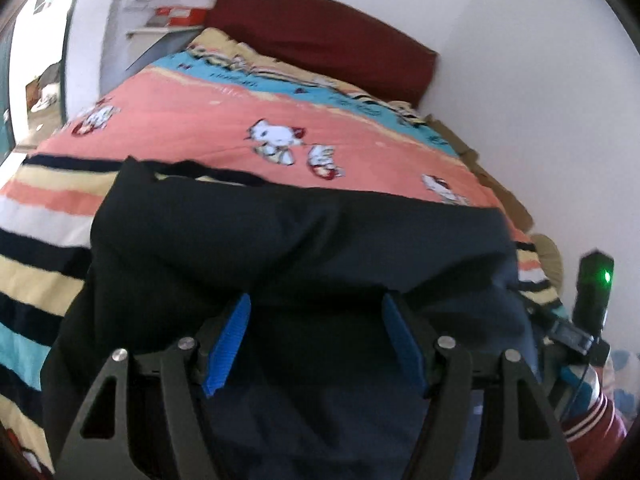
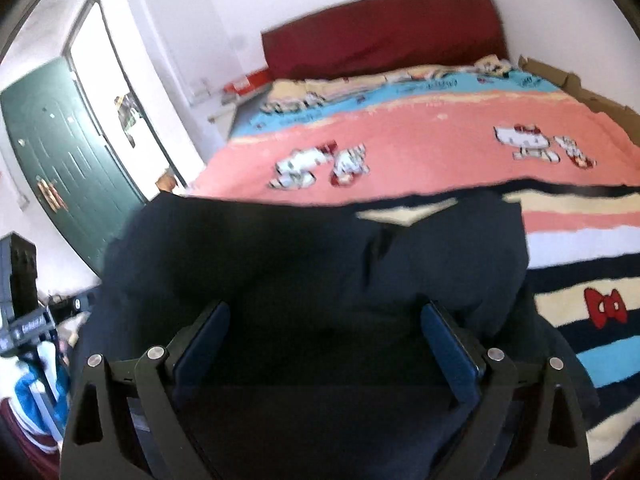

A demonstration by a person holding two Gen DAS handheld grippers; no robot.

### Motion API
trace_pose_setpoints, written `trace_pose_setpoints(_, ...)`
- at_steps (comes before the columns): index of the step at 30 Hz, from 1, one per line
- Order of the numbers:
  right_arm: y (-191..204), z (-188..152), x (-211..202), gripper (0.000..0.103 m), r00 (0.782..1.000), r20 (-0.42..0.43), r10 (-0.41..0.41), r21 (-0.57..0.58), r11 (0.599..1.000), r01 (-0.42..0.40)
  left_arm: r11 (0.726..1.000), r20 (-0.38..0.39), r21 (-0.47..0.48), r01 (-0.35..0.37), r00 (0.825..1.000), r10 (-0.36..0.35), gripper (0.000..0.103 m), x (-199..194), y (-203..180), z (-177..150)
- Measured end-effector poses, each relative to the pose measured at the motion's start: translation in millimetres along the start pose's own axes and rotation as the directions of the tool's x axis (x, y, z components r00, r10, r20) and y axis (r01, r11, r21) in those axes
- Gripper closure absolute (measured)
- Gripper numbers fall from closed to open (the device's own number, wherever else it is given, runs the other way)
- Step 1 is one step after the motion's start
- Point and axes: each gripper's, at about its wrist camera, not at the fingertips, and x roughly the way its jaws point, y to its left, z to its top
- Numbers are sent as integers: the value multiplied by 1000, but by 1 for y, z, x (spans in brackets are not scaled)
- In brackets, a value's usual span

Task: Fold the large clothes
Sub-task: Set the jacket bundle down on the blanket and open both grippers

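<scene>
A large dark navy garment (image 1: 288, 236) lies bunched on the near end of the bed, over the striped part of the blanket; it also shows in the right wrist view (image 2: 304, 264). My left gripper (image 1: 316, 308) is open, its blue pads (image 1: 230, 340) spread wide over the garment's near edge, cloth lying between and under them. My right gripper (image 2: 324, 316) is open too, dark pads (image 2: 448, 344) wide apart over the same garment. Whether either touches the cloth is unclear.
The bed carries a pink, blue and striped cartoon-cat blanket (image 1: 192, 116) and a dark red headboard (image 2: 384, 28). A white wall (image 1: 520, 80) runs along the bed's right side. A green door (image 2: 68, 152) stands left. The other gripper's body with a green light (image 1: 596, 292) is at right.
</scene>
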Motion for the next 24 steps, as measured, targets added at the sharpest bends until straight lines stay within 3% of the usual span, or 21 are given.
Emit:
trace_pose_setpoints(3,-37,-8,6,8,999,-14,-35,80,996,36,998,5,-51,-23,1000,24,36,2,20,1)
trace_pose_setpoints(6,-69,-14,1,8,996,-26,-85,145,985,87,991,0,-78,-108,994,109,36,-4,36,2)
trace_pose_setpoints(9,-86,-21,-12,8,973,-61,-222,130,965,229,984,17,-79,-159,987,161,36,-25,39,-4)
trace_pose_setpoints(12,-95,-32,-43,8,962,-55,-267,156,950,272,984,59,-59,-165,984,169,36,-55,27,-20)
trace_pose_setpoints(17,-64,-62,-109,6,963,4,-270,108,957,268,984,131,-13,-179,975,179,36,-103,-12,-63)
trace_pose_setpoints(24,8,-113,-157,1,971,50,-234,16,972,234,967,166,59,-247,958,234,36,-148,-60,-126)
